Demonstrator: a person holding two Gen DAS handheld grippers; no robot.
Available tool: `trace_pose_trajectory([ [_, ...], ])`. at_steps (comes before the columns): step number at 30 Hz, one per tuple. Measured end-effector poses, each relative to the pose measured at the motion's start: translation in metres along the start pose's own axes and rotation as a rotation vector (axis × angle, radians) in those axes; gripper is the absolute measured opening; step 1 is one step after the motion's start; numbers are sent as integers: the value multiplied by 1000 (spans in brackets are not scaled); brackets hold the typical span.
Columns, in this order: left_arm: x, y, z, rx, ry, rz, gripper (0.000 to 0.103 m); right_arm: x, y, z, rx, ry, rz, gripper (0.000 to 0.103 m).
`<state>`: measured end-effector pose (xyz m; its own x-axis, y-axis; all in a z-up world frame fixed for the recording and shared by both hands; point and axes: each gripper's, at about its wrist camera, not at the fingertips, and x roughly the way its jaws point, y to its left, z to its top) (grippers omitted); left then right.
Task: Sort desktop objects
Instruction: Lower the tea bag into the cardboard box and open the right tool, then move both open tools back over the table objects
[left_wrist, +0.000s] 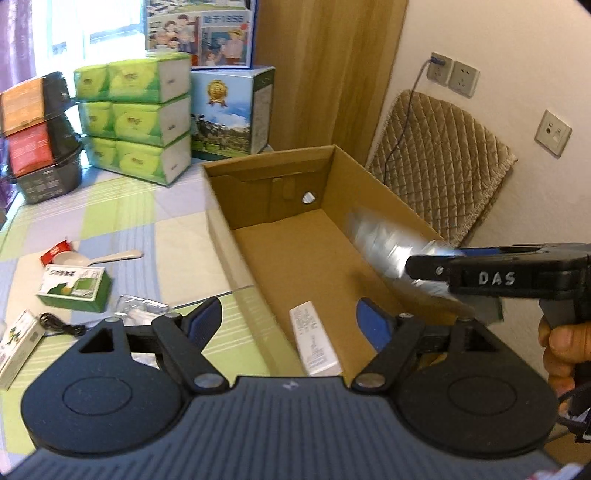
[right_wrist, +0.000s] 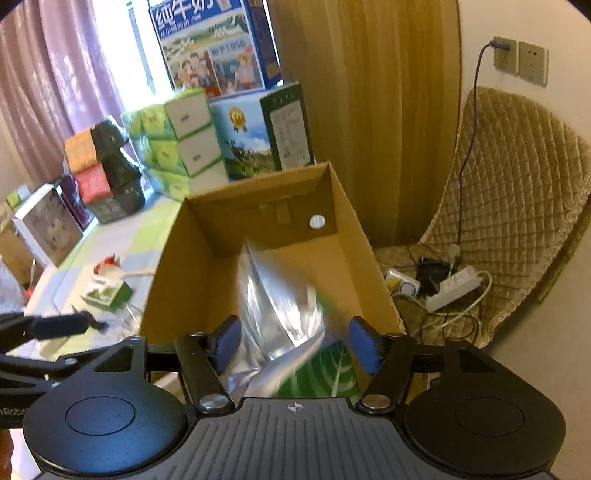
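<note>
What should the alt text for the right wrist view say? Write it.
A silver foil pouch with a green printed end sits, blurred, between the wide-open right tongs over an open cardboard box; whether anything still touches it is unclear. Left of the box, a small green carton lies on the checked tablecloth.

L gripper (left_wrist: 291, 325): jaws spread wide, nothing between the pads. R gripper (right_wrist: 293, 345): jaws apart too, not pressing on anything. A hand (left_wrist: 561, 350) grips the R gripper's handle at the right edge.
</note>
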<state>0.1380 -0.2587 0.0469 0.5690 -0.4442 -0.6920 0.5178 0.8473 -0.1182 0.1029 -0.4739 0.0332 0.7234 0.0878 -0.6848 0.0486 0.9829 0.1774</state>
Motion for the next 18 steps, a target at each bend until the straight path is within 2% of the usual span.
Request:
trace_pose_trajectory([
  [6,-21,17,-12,-20,-3,35,77,-20,13,-4,5,-14,13,65],
  [18,-69,48,-50,-91,-5,96,80,-66,54,-29,-43,-21,33,78],
])
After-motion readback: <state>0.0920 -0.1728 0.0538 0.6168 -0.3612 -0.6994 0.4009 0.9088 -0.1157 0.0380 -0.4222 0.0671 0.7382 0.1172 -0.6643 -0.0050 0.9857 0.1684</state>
